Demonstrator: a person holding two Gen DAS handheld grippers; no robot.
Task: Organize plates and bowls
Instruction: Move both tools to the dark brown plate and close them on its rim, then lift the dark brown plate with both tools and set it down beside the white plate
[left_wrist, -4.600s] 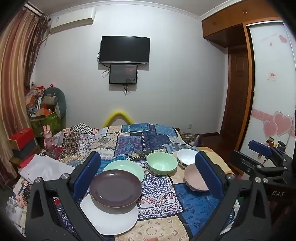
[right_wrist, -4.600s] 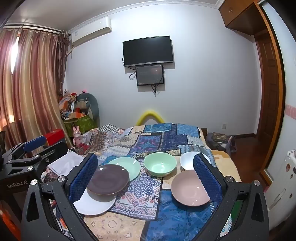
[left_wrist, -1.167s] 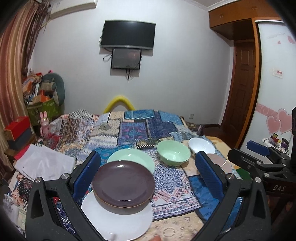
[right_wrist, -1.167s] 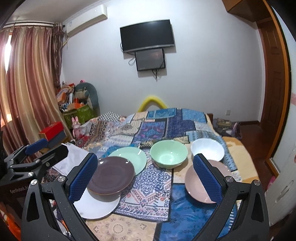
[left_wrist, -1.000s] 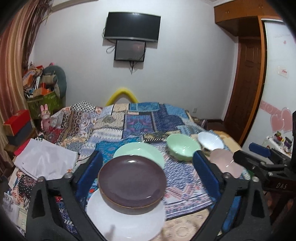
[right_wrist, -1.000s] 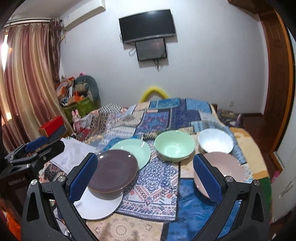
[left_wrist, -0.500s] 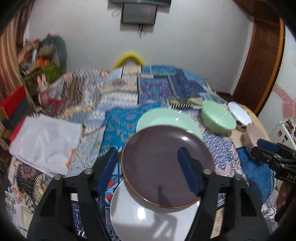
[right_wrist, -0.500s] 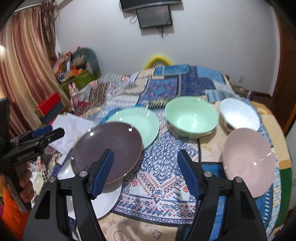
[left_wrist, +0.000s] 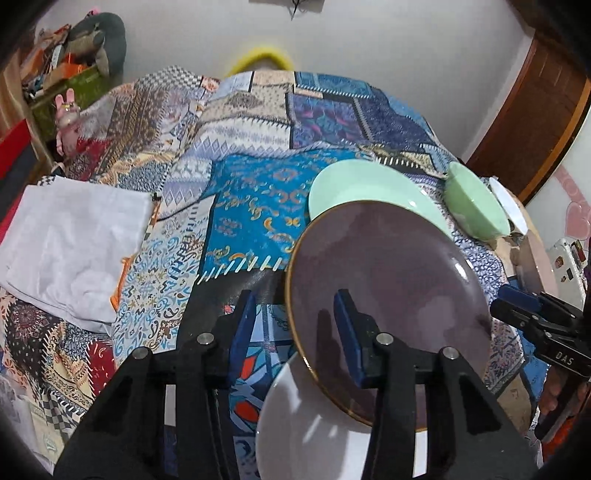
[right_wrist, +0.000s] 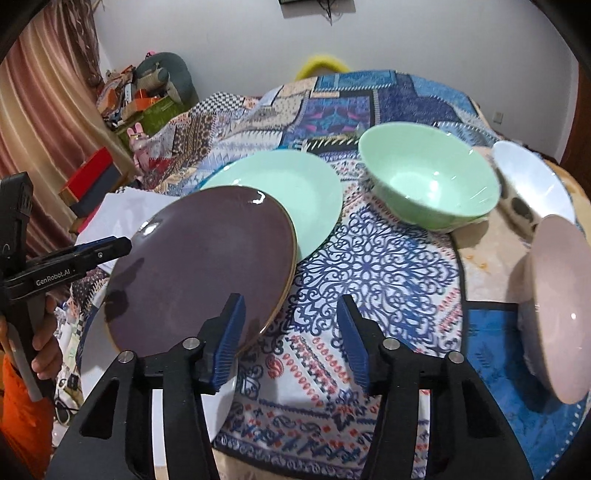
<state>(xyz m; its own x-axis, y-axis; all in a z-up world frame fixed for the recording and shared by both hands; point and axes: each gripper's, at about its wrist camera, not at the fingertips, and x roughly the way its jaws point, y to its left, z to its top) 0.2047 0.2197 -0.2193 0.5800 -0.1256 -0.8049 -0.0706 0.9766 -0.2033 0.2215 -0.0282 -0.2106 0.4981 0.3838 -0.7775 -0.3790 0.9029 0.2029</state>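
Observation:
A dark purple plate rests tilted on a white plate on the patchwork quilt. My left gripper straddles its left rim, one finger over the plate and one over the cloth. Its jaws are closing and the pads are not touching the rim. In the right wrist view my right gripper straddles the right rim of the purple plate the same way, jaws closing with no contact. Behind it lie a mint plate, a green bowl, a white bowl and a pink bowl.
A folded white cloth lies on the quilt to the left. A red box and piled clutter stand by the curtain. A hand holds the left tool at the bed's left edge. A wooden door is at the right.
Both grippers have dropped toward the purple plate and tipped downward. Their jaws have narrowed from wide apart and now straddle opposite rims of the plate.

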